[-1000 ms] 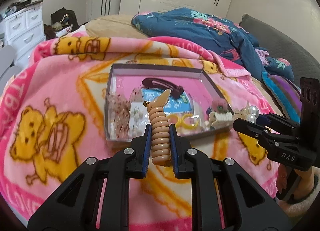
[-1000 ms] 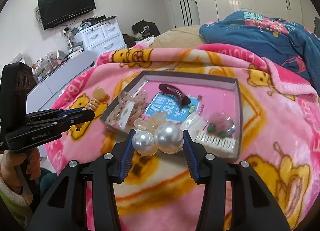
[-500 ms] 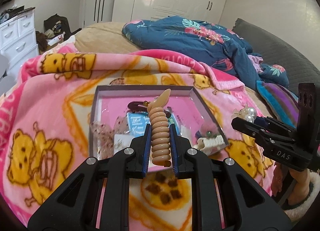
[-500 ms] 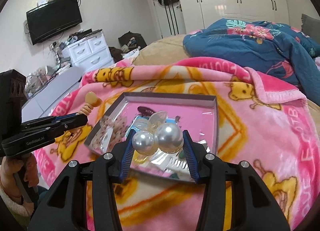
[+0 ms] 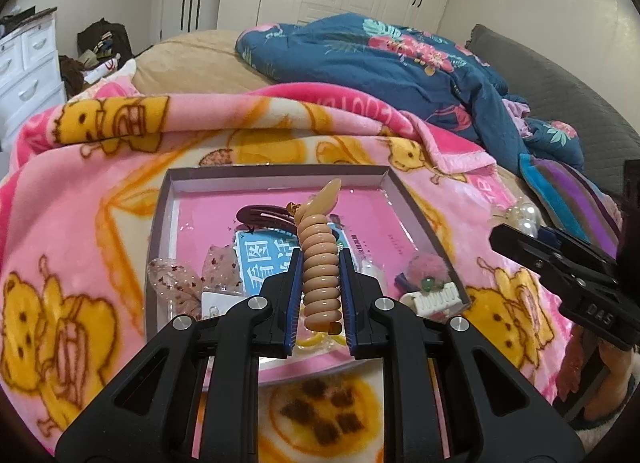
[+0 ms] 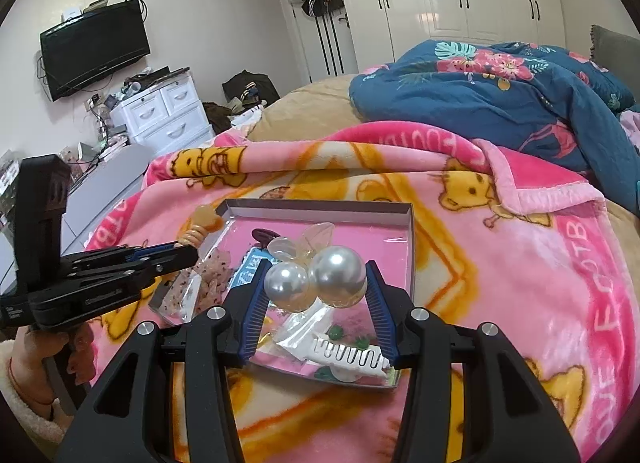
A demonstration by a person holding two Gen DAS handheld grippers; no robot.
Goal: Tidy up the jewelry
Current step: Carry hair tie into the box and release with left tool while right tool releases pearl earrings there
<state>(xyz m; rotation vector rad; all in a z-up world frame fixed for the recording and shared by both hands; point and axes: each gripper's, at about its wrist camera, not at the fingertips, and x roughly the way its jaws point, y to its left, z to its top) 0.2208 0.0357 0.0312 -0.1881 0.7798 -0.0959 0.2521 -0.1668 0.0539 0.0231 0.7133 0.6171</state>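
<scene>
Though hidden leftward, television (image 6: 94, 48) rightward.

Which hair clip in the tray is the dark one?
The long maroon snap clip lying flat at the far side of the tray. The other clip, the toothed one at the near right corner, is white.

Two hand-held grippers are in view: the left hand-held gripper (image 5: 320, 287) clamps one coiled hair tie (image 5: 319, 267), the right hand-held gripper (image 6: 318, 295) clamps one hair clip (image 6: 320, 275) bearing two pearls. One shallow tray (image 5: 404, 199) lies on one pink blanket (image 5: 80, 191). In the tray: one dark snap clip (image 5: 260, 215) at 12 o'clock, one blue card (image 5: 260, 259) at centre, one white comb clip (image 5: 436, 297) and one pink pompom (image 5: 426, 263) at 4 o'clock. One blue quilt (image 6: 500, 95) lies at 1 o'clock.
</scene>
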